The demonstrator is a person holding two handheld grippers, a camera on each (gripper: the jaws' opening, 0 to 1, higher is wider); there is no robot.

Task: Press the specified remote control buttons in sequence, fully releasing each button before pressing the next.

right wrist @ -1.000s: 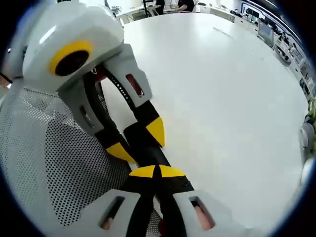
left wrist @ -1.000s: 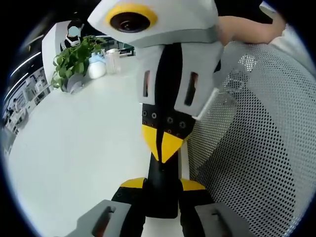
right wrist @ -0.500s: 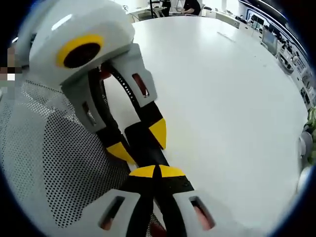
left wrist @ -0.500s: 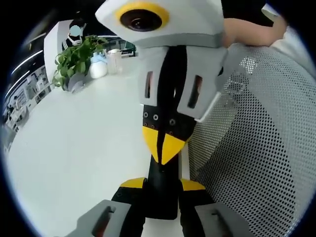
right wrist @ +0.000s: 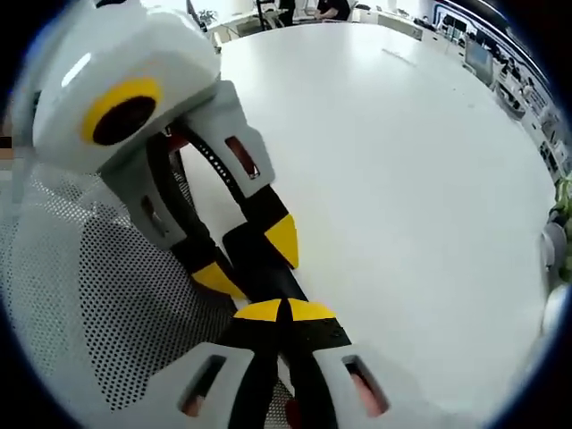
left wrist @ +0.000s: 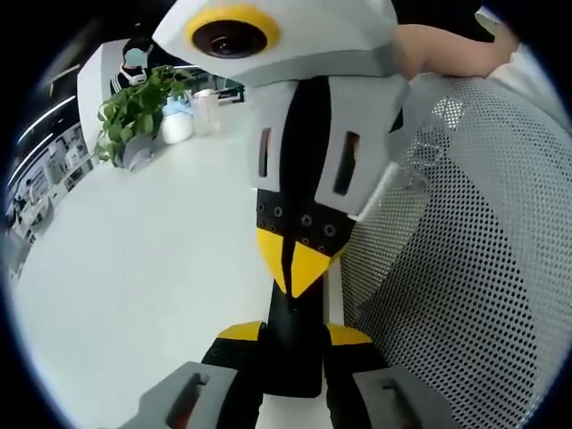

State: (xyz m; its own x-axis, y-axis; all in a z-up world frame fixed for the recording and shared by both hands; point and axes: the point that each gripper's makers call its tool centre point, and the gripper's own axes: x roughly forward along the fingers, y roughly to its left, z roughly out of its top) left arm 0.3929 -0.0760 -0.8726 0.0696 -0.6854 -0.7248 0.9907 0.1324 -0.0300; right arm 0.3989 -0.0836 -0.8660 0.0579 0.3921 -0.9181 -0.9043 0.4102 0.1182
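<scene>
A: Why does the left gripper (left wrist: 293, 332) sit so low at 6 o'clock in its own view?
B: Its jaws clamp the slim black remote control (left wrist: 295, 362) from both sides, likely to steady it just above the white table (left wrist: 134, 268) while the other tool does the pressing

A: And the right gripper (left wrist: 293, 266)?
B: It comes down from 12 o'clock with its yellow tips drawn together into a single point, resting on the remote's upper end. Closed jaws make a narrow poker, which suits one button at a time

A: Which button is it on?
B: That cannot be told. The tips and jaws cover the keypad, and no key is readable in either view. Whether the button is pressed or merely touched is unclear too

A: Anything else nearby?
B: A mesh chair back (left wrist: 465, 268) at 3 o'clock, and a potted plant (left wrist: 134, 112) far off at 10 o'clock
</scene>
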